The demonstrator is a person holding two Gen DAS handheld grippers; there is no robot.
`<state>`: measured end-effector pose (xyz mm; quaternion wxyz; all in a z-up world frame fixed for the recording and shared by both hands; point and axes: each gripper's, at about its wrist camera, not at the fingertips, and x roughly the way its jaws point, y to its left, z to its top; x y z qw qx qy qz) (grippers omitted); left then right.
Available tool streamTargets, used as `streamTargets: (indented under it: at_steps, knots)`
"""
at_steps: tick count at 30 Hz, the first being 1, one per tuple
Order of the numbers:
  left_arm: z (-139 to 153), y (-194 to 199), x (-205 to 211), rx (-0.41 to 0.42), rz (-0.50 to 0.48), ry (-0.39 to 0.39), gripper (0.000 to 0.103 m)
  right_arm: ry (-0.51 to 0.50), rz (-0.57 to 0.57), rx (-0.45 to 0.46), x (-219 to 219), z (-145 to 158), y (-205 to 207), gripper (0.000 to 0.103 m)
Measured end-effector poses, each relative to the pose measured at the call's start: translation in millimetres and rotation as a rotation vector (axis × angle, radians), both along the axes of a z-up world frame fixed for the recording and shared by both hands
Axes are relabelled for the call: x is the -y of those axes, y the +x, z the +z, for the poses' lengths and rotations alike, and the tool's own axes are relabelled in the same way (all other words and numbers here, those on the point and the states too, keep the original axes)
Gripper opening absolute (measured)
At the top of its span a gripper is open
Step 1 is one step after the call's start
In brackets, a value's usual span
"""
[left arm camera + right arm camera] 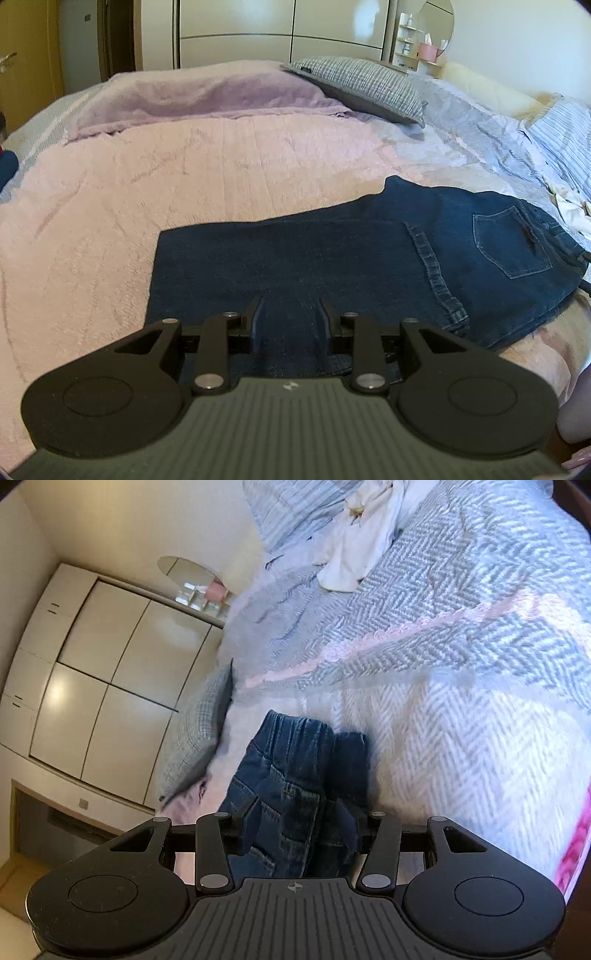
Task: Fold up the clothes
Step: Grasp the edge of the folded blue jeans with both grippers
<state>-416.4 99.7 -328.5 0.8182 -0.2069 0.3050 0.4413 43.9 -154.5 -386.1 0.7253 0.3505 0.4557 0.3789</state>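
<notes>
Where the jeans lie: on a pink blanket [221, 166] on the bed, the jeans [332, 251] are spread flat, dark denim, back pocket [511, 243] up and toward the right in the left wrist view.
Left gripper: the left gripper [291, 317] hangs low over the near edge of the jeans, fingers spread, denim visible between them and nothing pinched.
Right gripper: the right gripper [299, 823] has its fingers apart with bunched denim [295, 775] between them; whether the fingers press the cloth cannot be told.
Jeans at the right gripper: the fabric there is gathered in folds and looks raised toward the camera.
Bed: a grey herringbone cover [461, 627], a checked pillow [362, 88], a lilac blanket [192, 92].
Other cloth: a white garment [362, 546] lies crumpled, well apart from the jeans.
Background: a white wardrobe [110, 686].
</notes>
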Motion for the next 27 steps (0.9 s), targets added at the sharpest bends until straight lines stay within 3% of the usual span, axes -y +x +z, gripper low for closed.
streamTargets:
  at_steps: [1, 2, 9, 11, 12, 13, 14, 15, 16, 19, 21, 22, 23, 24, 25, 27]
  knots:
    - [-2, 0, -2, -0.001, 0.002, -0.008, 0.026, -0.017, 0.001, 0.007, -2, 0, 4, 0.029]
    - [-4, 1, -3, -0.003, 0.004, -0.011, 0.026, -0.051, 0.013, 0.023, -4, 2, 5, 0.025]
    - [-15, 3, -10, -0.024, 0.016, -0.027, 0.026, -0.143, 0.056, 0.175, -10, 11, -7, 0.017]
    - [-17, 1, -12, -0.031, 0.027, -0.037, 0.026, -0.204, 0.044, 0.124, -17, -7, -3, 0.017]
    - [-18, 0, -13, -0.031, 0.033, -0.041, 0.026, -0.187, 0.038, 0.090, -15, -12, -1, 0.018]
    - [-18, -3, -12, -0.028, 0.034, -0.039, 0.026, -0.164, 0.034, 0.079, -11, -11, -1, 0.019]
    - [-18, -5, -12, -0.026, 0.035, -0.038, 0.026, -0.147, 0.031, 0.074, -7, -8, -2, 0.027]
    - [-19, -7, -13, -0.029, 0.037, -0.039, 0.026, -0.135, 0.022, 0.062, -3, -6, -3, 0.039]
    - [-19, -8, -14, -0.032, 0.039, -0.040, 0.026, -0.129, 0.005, 0.042, 1, -4, -4, 0.064]
    - [-18, -9, -15, -0.031, 0.044, -0.037, 0.026, -0.091, -0.039, 0.008, 12, 3, -9, 0.067]
    - [-17, -8, -14, -0.022, 0.041, -0.033, 0.026, -0.050, -0.012, 0.101, 9, 19, -19, 0.058]
    - [-16, -8, -14, -0.015, 0.036, -0.030, 0.026, -0.045, 0.031, 0.173, 1, 29, -25, 0.034]
    - [-16, -6, -15, -0.008, 0.029, -0.031, 0.026, -0.063, 0.081, 0.232, -10, 36, -28, 0.017]
    - [-15, -5, -16, -0.001, 0.022, -0.033, 0.026, -0.096, 0.143, 0.285, -26, 39, -30, 0.007]
    - [-14, -3, -18, 0.008, 0.015, -0.037, 0.026, -0.136, 0.198, 0.335, -41, 40, -34, 0.000]
    - [-10, 5, -25, 0.032, -0.005, -0.047, 0.021, -0.235, 0.284, 0.445, -69, 38, -45, 0.000]
